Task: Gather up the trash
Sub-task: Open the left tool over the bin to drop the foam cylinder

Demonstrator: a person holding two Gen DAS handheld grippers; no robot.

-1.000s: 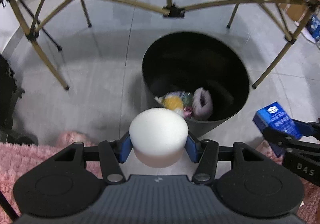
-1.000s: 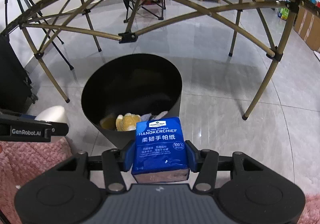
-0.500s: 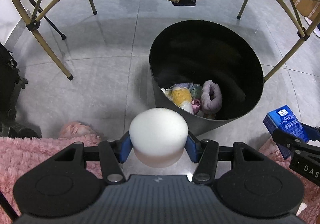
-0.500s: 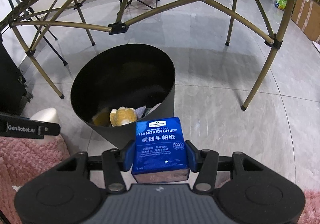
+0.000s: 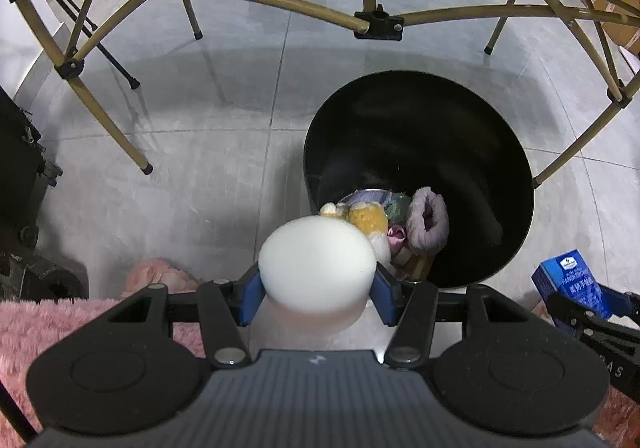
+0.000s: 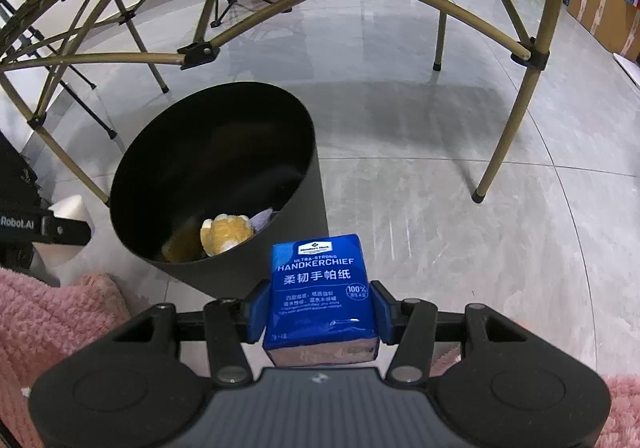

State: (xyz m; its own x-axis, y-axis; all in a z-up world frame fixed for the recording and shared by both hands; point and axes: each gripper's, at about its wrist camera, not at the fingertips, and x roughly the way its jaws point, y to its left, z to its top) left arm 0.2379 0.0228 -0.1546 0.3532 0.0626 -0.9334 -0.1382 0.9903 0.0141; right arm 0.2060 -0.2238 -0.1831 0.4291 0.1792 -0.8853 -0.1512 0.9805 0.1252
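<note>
A black round trash bin (image 5: 516,152) stands on the grey tile floor and holds a yellow plush (image 5: 366,218), a grey-purple fuzzy item (image 5: 428,222) and other bits. My left gripper (image 5: 318,288) is shut on a white foam puck (image 5: 318,260), held near the bin's front left rim. My right gripper (image 6: 320,312) is shut on a blue handkerchief tissue pack (image 6: 320,284), just right of the bin (image 6: 304,176). The pack also shows at the right edge of the left wrist view (image 5: 568,284). The puck also shows in the right wrist view (image 6: 72,206).
A pink fluffy rug (image 5: 60,328) lies under both grippers, also in the right wrist view (image 6: 52,320). Gold folding-frame legs (image 5: 108,128) arch over and around the bin. Black equipment (image 5: 20,176) stands at the left. Cardboard boxes (image 6: 600,8) line the far right.
Both grippers moved forward and left relative to the bin, so it now sits further right in the left view and left in the right view. Both grips are unchanged.
</note>
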